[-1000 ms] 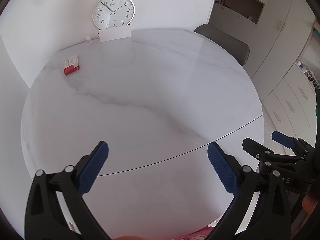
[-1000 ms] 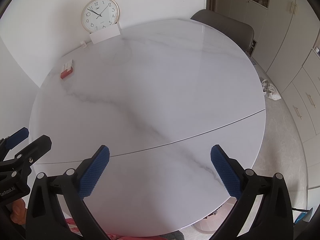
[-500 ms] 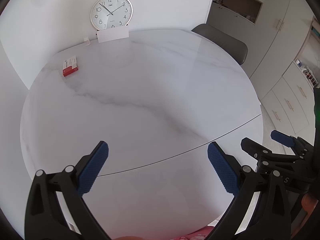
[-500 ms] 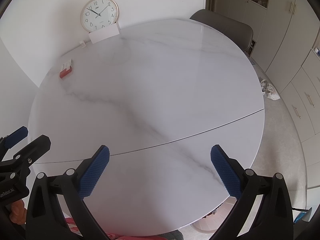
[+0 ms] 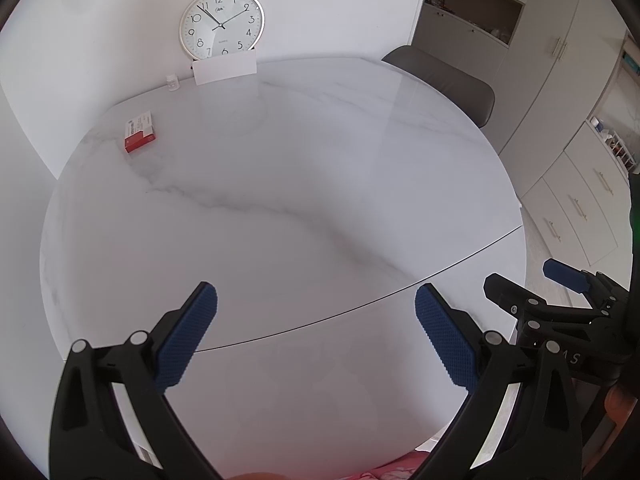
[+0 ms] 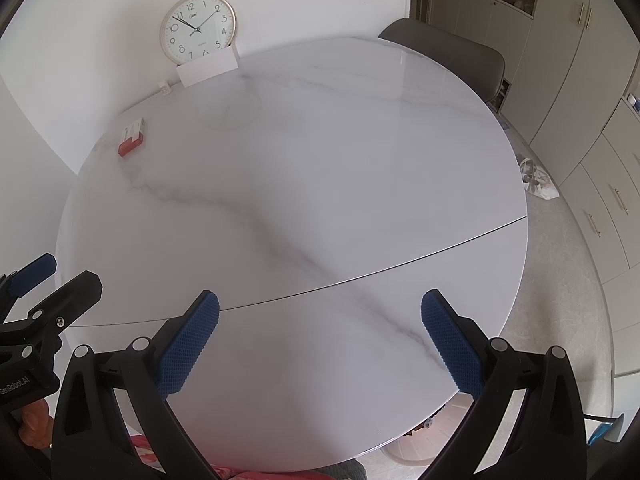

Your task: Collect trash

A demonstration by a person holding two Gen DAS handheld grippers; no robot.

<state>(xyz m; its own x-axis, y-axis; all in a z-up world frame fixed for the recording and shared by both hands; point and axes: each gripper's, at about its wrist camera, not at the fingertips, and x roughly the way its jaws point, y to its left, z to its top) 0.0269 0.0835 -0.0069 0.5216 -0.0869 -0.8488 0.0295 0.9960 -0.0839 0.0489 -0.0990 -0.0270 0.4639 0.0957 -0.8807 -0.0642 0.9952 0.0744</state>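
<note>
A small red and white box (image 5: pixel 139 131) lies at the far left of the round white marble table (image 5: pixel 280 200); it also shows in the right wrist view (image 6: pixel 131 137). My left gripper (image 5: pixel 316 336) is open and empty above the table's near edge. My right gripper (image 6: pixel 320 340) is open and empty, also above the near edge, to the right of the left one. Each gripper shows at the side of the other's view. A crumpled plastic bag (image 6: pixel 538 180) lies on the floor to the right of the table.
A wall clock (image 5: pixel 221 23) leans at the table's far edge behind a white card (image 5: pixel 224 67), with a tiny white bottle (image 5: pixel 172 82) beside it. A grey chair (image 5: pixel 440 76) stands at the far right. Cabinets (image 5: pixel 576 208) line the right side.
Both views have shifted only slightly; the grippers stay open and empty, hovering above the near edge.
</note>
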